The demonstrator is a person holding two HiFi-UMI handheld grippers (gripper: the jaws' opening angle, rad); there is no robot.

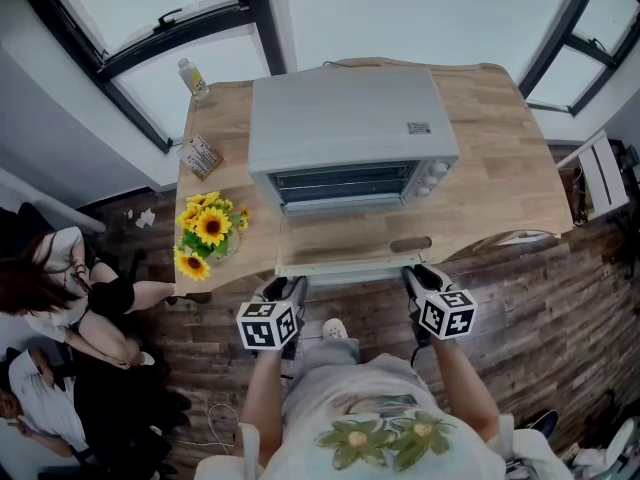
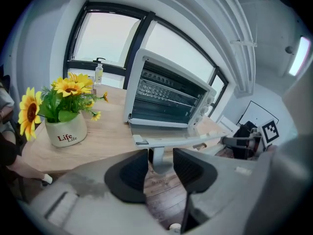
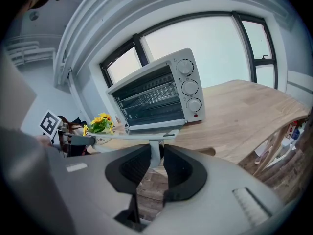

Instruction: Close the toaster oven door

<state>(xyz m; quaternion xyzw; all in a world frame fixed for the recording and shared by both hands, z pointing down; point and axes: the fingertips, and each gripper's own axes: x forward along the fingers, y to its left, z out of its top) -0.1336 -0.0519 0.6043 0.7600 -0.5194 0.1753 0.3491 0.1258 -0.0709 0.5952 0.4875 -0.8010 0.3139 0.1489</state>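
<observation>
Claw status: left claw (image 2: 160,158) is open. Its pads straddle the left post of the door handle (image 2: 186,142), with a visible gap on each side of the post. Right claw (image 3: 156,155) is closed on the handle's right post, and the pads look pressed against it. Both claws point down at a slant, one at each end of the handle, marker cubes facing up.

Toaster oven (image 1: 350,128) sits mid-counter toward the back, near the window. Its door (image 1: 340,238) is fully open and lies flat and level out to the front edge of the counter (image 1: 500,168). The handle overhangs that edge, above the wood-plank floor (image 1: 540,318). The wire rack is visible inside the open cavity. Three knobs (image 3: 188,87) are stacked on the oven's right panel.

Also on the counter:
- sunflowers (image 1: 210,228) in a white pot (image 2: 66,131), at the left front corner, well apart from the door
- small bottle (image 1: 193,78) at the back left corner
- small card (image 1: 202,155) between the bottle and the flowers

Two people (image 1: 70,298) are sitting on the floor off to the left of the counter.
</observation>
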